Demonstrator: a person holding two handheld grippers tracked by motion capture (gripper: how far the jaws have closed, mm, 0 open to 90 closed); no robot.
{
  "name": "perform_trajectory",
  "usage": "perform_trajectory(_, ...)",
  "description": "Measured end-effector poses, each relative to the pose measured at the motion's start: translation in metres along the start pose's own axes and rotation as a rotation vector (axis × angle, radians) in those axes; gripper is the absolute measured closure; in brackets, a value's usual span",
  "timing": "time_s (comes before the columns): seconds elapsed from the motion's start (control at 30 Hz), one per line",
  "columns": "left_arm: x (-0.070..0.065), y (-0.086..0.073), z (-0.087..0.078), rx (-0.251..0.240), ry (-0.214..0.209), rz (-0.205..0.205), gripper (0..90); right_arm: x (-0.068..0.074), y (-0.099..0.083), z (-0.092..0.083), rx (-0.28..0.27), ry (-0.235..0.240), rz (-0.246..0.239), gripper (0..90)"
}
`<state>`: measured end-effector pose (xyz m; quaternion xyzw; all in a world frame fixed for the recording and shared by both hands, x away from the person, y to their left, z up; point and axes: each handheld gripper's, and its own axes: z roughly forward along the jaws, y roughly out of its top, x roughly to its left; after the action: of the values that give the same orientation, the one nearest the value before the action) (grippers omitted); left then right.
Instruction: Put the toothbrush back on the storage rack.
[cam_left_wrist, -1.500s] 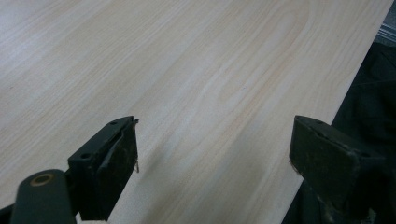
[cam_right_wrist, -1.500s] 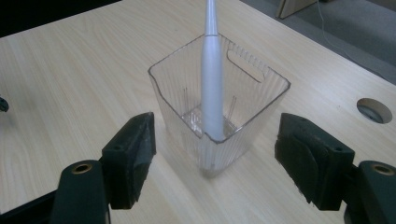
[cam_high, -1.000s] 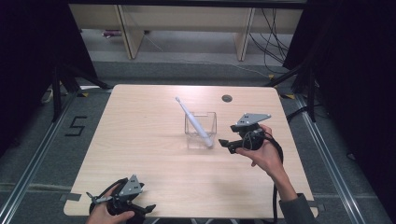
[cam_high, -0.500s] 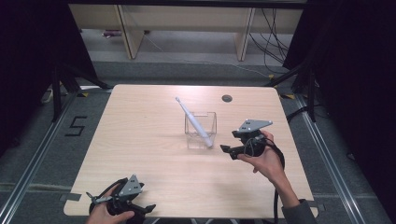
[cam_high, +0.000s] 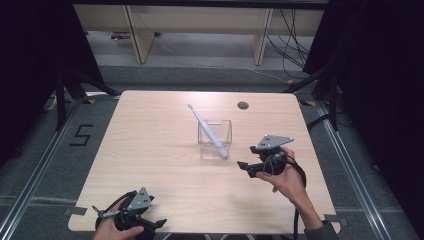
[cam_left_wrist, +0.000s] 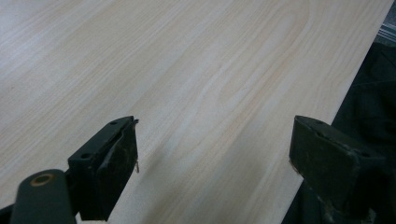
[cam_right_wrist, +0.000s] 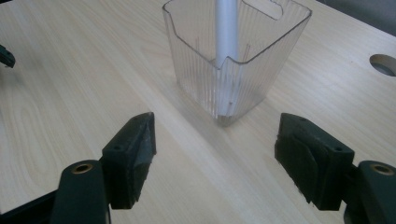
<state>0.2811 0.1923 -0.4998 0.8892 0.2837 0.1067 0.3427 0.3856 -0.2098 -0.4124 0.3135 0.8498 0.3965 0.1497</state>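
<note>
A clear square plastic cup (cam_high: 215, 139) (cam_right_wrist: 233, 60) stands near the middle of the wooden table (cam_high: 150, 150). A white toothbrush (cam_high: 207, 131) (cam_right_wrist: 227, 32) leans in it, its head up toward the far left. My right gripper (cam_high: 242, 166) (cam_right_wrist: 215, 147) is held to the cup's right, pointing at it, open, a short way off with nothing between its jaws. At the table's near-left edge my left gripper (cam_high: 100, 212) (cam_left_wrist: 215, 149) rests low over bare wood, open and holding nothing.
A round cable hole (cam_high: 243, 105) (cam_right_wrist: 384, 64) sits in the table at the far right. Shelving (cam_high: 195, 30) stands behind the table, with dark curtains on both sides. The table edge (cam_left_wrist: 355, 84) runs close on the right of the left gripper view.
My right gripper has drawn back from the cup toward the near right and sunk a little, still open. The left gripper, the cup and the toothbrush have stayed put.
</note>
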Motion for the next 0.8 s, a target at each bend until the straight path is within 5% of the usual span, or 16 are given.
perform_trajectory(0.27,0.000,0.000,0.000,0.000,0.000,-0.001,14.8,0.001,-0.009,-0.001,-0.016,-0.002,-0.016,29.3)
perform_trajectory(0.37,0.000,0.000,0.000,-0.003,-0.002,-0.003,14.8,0.003,-0.014,-0.002,-0.005,0.004,0.030,29.3)
perform_trajectory(0.8,-0.001,0.000,0.000,-0.002,0.002,-0.013,14.8,-0.001,-0.032,-0.005,-0.008,0.003,0.026,29.3)
